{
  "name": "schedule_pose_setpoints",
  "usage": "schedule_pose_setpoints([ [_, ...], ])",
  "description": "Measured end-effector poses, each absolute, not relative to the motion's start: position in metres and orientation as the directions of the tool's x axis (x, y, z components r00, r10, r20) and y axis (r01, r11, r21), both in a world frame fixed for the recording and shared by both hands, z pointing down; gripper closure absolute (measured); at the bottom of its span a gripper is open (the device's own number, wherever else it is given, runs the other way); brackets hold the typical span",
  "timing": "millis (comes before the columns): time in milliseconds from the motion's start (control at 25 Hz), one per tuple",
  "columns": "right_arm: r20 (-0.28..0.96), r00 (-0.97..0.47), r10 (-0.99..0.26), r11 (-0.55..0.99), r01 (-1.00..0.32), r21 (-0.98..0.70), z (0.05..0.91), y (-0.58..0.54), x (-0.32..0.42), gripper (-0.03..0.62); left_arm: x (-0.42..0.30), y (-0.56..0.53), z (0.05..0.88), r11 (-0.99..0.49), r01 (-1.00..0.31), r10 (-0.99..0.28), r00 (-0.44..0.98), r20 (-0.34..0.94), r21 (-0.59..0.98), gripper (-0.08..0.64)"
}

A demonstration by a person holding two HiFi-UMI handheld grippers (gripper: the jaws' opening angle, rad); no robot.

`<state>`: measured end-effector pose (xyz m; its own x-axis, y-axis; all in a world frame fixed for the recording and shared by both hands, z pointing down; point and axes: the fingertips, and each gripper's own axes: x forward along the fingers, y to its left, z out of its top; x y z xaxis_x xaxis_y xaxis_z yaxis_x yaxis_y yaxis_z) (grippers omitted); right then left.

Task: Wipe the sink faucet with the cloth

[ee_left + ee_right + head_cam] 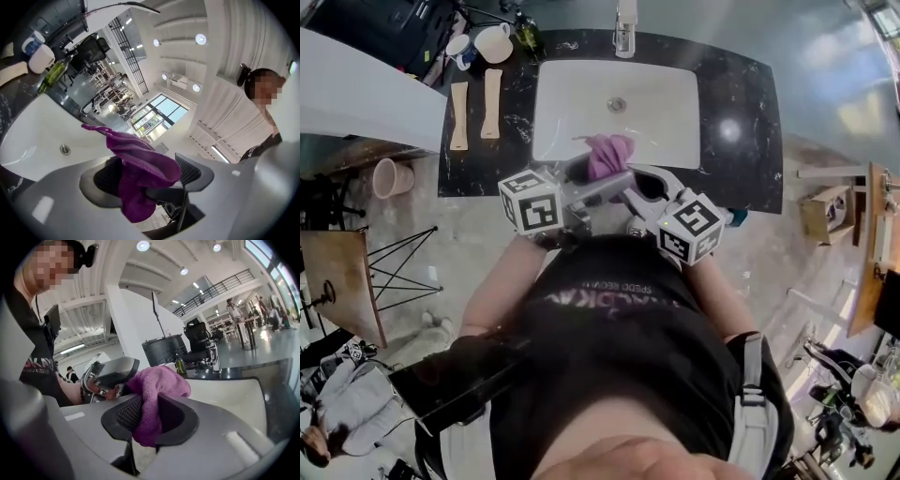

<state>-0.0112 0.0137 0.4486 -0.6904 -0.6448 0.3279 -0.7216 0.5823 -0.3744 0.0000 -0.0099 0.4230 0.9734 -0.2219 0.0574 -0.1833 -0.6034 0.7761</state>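
In the head view a purple cloth [609, 155] hangs bunched over the near rim of the white sink [666, 141]. The chrome faucet [625, 28] stands at the sink's far edge, well away from both grippers. My right gripper [636, 180] comes in from the right and is shut on the cloth [152, 394], its pads pinching the fabric. My left gripper [614, 180] reaches in from the left. Its jaws stand wide open around the hanging cloth [140, 173] and do not press on it. The left gripper [108, 373] also shows just behind the cloth in the right gripper view.
The sink is set in a black marble counter [741, 112], with its drain [617, 104] in the middle. Two cups [492, 42], a green bottle [528, 33] and two beige strips [459, 114] sit at the counter's left. A pink bin [391, 176] stands on the floor.
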Motion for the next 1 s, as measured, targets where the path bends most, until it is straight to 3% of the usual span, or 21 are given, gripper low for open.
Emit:
schedule_pose_setpoints([
  [160,0.374,-0.681,-0.629,0.640,-0.727,-0.248,0.445,0.018,-0.016,0.491,0.006,-0.009,0.432,-0.568,-0.188,-0.215,0.974,0.077,0.801,0.241],
  [280,0.386,-0.671,-0.633,0.647,-0.732,-0.213,0.440,0.015,-0.017,0.484,0.003,-0.014,0.436,-0.530,-0.183,-0.235,0.970,0.064,0.828,0.382],
  [360,0.389,-0.671,-0.631,0.647,-0.732,-0.213,0.441,0.014,-0.017,0.471,0.001,-0.018,0.437,-0.511,-0.184,-0.257,0.965,0.055,0.840,0.425],
  [560,0.350,-0.694,-0.630,0.654,-0.716,-0.243,0.440,0.013,-0.010,0.433,-0.007,-0.032,0.442,-0.448,-0.214,-0.341,0.938,0.055,0.868,0.464],
  [760,0.281,-0.663,-0.694,0.579,-0.746,-0.330,0.434,0.010,0.014,0.434,-0.026,-0.049,0.441,-0.406,-0.230,-0.417,0.908,0.045,0.885,0.476],
  [800,0.263,-0.650,-0.713,0.554,-0.752,-0.357,0.433,0.009,0.022,0.446,-0.029,-0.052,0.441,-0.398,-0.228,-0.426,0.904,0.041,0.888,0.477],
  [920,0.209,-0.620,-0.756,0.494,-0.750,-0.440,0.427,0.010,0.045,0.581,-0.036,-0.062,0.434,-0.436,-0.256,-0.453,0.891,0.035,0.863,0.479],
  [1000,0.179,-0.623,-0.762,0.481,-0.728,-0.488,0.425,0.013,0.057,0.581,-0.037,-0.067,0.427,-0.477,-0.286,-0.458,0.888,0.043,0.831,0.479],
])
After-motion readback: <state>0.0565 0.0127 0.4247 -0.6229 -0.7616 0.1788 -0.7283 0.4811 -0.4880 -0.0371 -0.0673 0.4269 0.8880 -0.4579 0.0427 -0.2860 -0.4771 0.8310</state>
